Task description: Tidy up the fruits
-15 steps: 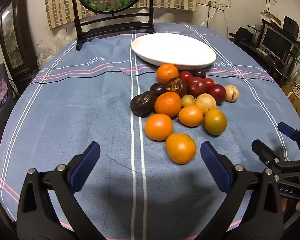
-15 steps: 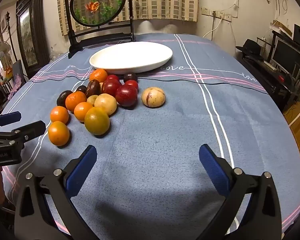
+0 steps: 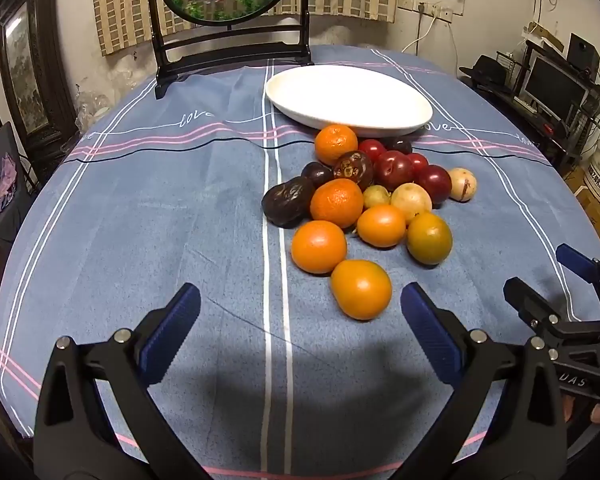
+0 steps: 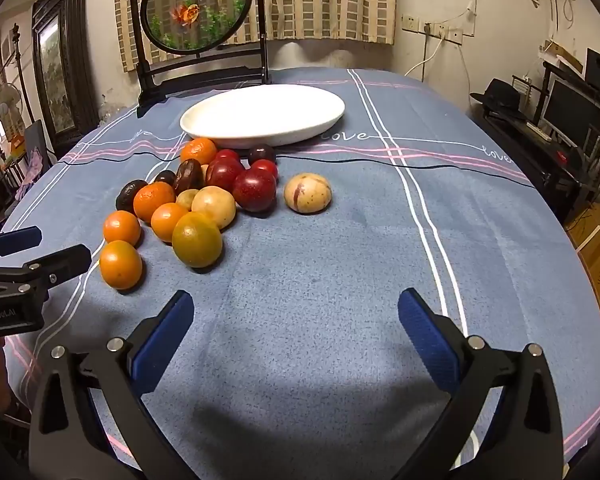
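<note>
Both grippers, left point(image 3: 300, 312) and right point(image 4: 296, 312), are hanging spread wide and empty; I'd be squaring up on the nearest orange point(image 3: 361, 289) first, plate point(image 3: 380, 120) waiting mid-table.

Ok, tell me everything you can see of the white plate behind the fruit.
The white plate is a wide, shallow oval dish, glossy like ceramic, with nothing in it. It sits flat on the blue tablecloth, behind the fruit pile and in front of the dark round-screen stand. An orange sits right against its near rim.
</note>
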`<state>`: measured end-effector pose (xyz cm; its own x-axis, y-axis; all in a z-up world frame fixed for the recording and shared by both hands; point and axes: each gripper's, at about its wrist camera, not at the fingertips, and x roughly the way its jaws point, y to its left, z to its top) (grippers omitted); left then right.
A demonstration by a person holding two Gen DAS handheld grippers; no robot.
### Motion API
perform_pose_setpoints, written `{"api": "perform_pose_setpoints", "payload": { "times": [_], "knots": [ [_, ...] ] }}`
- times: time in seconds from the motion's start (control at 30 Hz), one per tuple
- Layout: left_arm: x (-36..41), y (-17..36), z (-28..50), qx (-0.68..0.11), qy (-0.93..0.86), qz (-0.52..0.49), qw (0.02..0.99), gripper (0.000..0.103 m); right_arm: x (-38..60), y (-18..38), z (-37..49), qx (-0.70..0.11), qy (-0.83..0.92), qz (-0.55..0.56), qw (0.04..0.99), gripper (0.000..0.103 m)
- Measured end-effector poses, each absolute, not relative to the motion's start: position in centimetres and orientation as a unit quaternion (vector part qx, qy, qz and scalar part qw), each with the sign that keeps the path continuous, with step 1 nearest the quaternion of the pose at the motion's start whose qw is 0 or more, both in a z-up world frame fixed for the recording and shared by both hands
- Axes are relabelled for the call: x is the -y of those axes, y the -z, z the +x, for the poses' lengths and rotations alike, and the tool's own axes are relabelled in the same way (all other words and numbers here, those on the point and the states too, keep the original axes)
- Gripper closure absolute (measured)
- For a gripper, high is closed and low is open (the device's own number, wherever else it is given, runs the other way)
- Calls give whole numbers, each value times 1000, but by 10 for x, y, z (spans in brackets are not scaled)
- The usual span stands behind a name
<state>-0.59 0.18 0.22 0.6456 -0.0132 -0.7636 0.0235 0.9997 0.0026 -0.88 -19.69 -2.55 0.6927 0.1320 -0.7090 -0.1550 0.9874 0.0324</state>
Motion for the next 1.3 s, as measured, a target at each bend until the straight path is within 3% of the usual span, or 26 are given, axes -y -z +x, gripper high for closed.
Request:
{"api": "perform_pose_setpoints", "payload": {
  "times": [1.3],
  "knots": [
    [-1,2,-6,-425,9,2,905,2,197,24,-11,-383,-80,-12,920,1]
  ]
}}
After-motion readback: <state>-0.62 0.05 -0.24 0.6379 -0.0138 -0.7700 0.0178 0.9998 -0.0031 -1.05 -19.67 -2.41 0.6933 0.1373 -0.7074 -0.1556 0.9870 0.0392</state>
